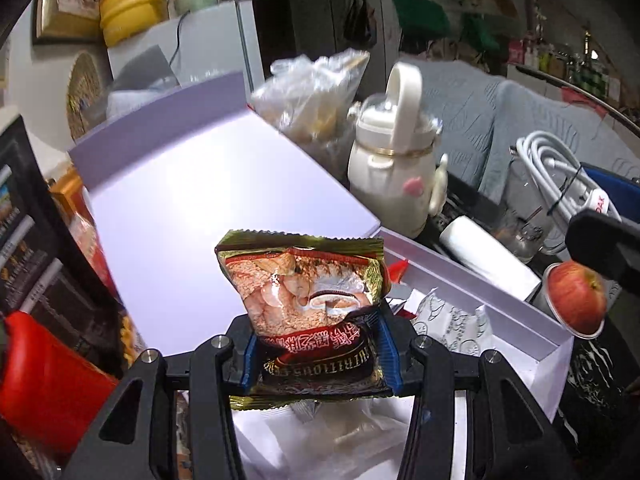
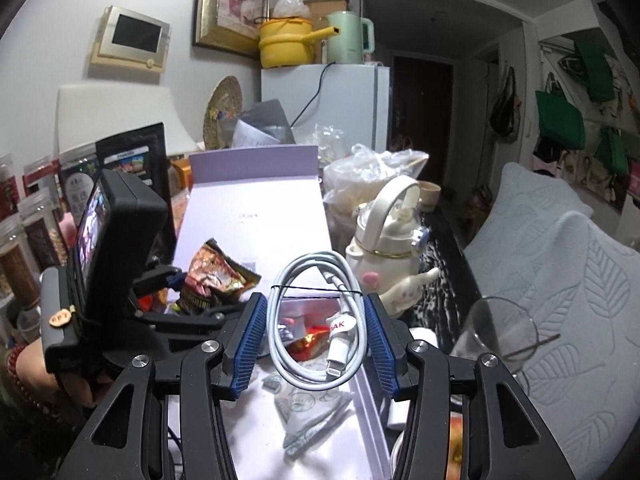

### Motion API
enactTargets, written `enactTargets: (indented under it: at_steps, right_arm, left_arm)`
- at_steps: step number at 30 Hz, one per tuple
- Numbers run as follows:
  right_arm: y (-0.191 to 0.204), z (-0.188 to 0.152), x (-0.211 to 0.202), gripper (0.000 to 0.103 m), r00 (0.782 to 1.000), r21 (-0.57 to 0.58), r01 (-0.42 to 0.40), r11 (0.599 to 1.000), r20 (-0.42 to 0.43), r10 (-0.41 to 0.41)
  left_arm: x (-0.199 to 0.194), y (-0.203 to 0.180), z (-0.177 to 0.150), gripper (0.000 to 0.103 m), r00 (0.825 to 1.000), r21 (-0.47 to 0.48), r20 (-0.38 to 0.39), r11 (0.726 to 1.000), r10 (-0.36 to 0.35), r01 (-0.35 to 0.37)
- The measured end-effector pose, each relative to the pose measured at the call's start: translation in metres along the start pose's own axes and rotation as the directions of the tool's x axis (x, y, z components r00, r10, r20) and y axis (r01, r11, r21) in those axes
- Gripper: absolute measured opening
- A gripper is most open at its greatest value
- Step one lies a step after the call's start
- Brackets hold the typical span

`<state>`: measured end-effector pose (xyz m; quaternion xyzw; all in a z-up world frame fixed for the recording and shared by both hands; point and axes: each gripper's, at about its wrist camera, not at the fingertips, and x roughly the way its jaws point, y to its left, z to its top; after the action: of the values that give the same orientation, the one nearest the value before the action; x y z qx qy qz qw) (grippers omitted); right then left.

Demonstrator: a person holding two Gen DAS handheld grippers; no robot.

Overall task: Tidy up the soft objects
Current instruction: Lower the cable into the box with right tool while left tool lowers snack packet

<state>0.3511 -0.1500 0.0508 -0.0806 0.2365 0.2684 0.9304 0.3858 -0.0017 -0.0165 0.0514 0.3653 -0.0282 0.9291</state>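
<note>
- Left gripper (image 1: 320, 360) pinches a snack packet (image 1: 304, 292) at lower centre of its view, over the white box (image 1: 472, 280)
- Right gripper (image 2: 316, 344) pinches a coiled white cable (image 2: 320, 316), centre frame
- Beyond, a cream kettle (image 2: 384, 248) stands right of the box lid (image 2: 256, 200)

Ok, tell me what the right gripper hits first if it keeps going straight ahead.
Probably the open white box below: the right gripper, holding the coiled cable, points down over its wrappers. Depth is unclear.
</note>
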Motion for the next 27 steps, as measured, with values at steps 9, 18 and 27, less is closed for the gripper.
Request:
enactTargets:
  at_steps: [9, 18, 27]
  right_arm:
    - [-0.007, -0.007, 0.035, 0.049, 0.998, 0.003, -0.005, 1.000, -0.063, 0.005]
    - [-0.018, -0.020, 0.064, 0.049, 0.984, 0.072, -0.037, 0.997, -0.171, 0.049]
    - [-0.020, -0.034, 0.089, 0.050, 0.966, 0.079, -0.025, 0.997, -0.257, 0.045]
  left_arm:
    - [0.028, -0.001, -0.005, 0.047, 0.997, -0.017, -0.073, 1.000, 0.012, -0.013]
    - [0.035, -0.005, -0.003, 0.047, 0.995, -0.002, -0.087, 0.999, 0.049, -0.050]
    - [0.041, -0.009, -0.002, 0.050, 0.989, 0.012, -0.122, 0.996, 0.089, -0.088]
